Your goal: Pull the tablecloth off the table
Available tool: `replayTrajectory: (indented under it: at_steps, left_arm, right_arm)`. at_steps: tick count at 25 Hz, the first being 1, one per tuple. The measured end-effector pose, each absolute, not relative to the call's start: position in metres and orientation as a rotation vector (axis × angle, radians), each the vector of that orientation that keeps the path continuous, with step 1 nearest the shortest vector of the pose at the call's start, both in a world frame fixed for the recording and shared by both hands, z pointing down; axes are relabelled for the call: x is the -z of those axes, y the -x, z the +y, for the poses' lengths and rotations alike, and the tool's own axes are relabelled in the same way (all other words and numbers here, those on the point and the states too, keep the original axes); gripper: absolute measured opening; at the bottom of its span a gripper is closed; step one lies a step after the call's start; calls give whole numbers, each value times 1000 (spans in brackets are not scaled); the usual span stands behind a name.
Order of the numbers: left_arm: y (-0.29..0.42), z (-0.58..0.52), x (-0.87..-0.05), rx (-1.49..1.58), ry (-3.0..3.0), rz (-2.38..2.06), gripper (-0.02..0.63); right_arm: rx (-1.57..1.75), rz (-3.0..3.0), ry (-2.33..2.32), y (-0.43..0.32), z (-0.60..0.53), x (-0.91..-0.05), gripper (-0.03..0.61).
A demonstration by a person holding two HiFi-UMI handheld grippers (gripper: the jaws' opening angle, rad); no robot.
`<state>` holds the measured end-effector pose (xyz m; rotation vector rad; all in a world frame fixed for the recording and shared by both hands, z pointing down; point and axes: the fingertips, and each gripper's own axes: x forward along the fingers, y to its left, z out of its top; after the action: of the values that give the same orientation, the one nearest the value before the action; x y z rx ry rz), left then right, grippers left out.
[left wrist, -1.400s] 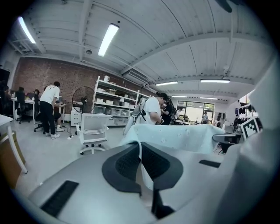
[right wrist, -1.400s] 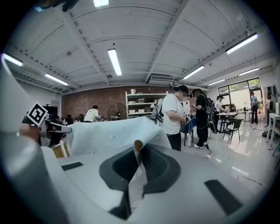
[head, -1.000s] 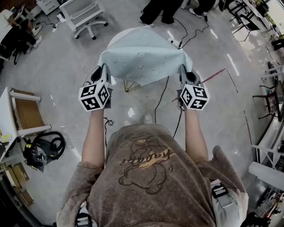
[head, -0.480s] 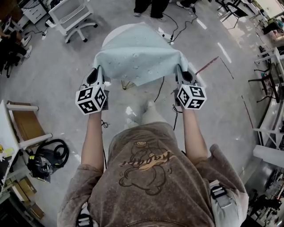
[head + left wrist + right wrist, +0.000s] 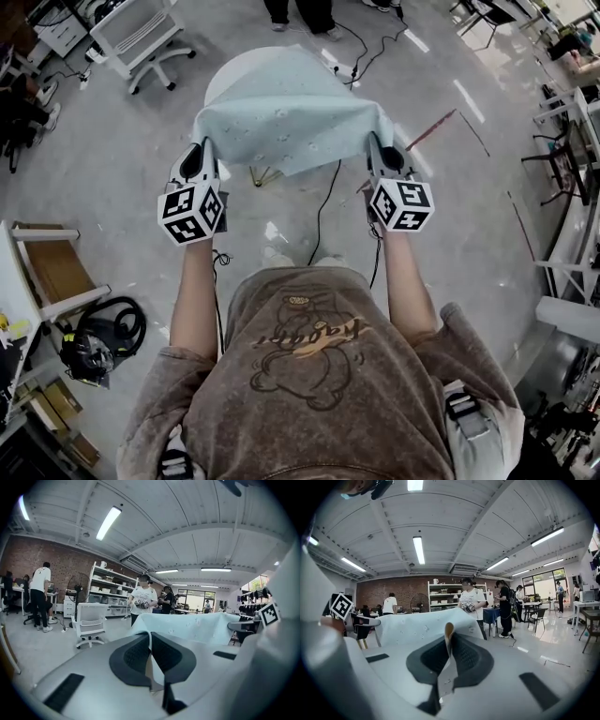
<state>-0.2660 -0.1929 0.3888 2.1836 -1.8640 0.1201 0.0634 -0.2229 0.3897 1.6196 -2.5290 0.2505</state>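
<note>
Nearest, at bottom centre of the head view: a person's brown printed shirt (image 5: 309,375), both forearms reaching up-frame. At mid-left, left gripper (image 5: 206,150), jaws pressed together on one near corner of the pale blue tablecloth (image 5: 281,117). At mid-right, right gripper (image 5: 380,148), likewise clamped on the other near corner, with the cloth edge pinched between the pads in both gripper views. Between the two, cloth held stretched, near edge off the table and clear of the floor. Beneath that edge, a black cable (image 5: 323,202) on the grey floor. Beyond, far part of the cloth draped over the round white table (image 5: 223,77) at upper centre. Farthest, at upper left, a white office chair (image 5: 141,37).
</note>
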Motion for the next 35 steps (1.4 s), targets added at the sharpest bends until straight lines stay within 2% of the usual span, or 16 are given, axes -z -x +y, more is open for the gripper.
replayTrajectory:
  at_steps: [35]
  left_arm:
    - [86,-89,-350,-88,-2238,-1946,21]
  right_arm:
    - [-92,-2641,-1569,-204,-121,-349,18]
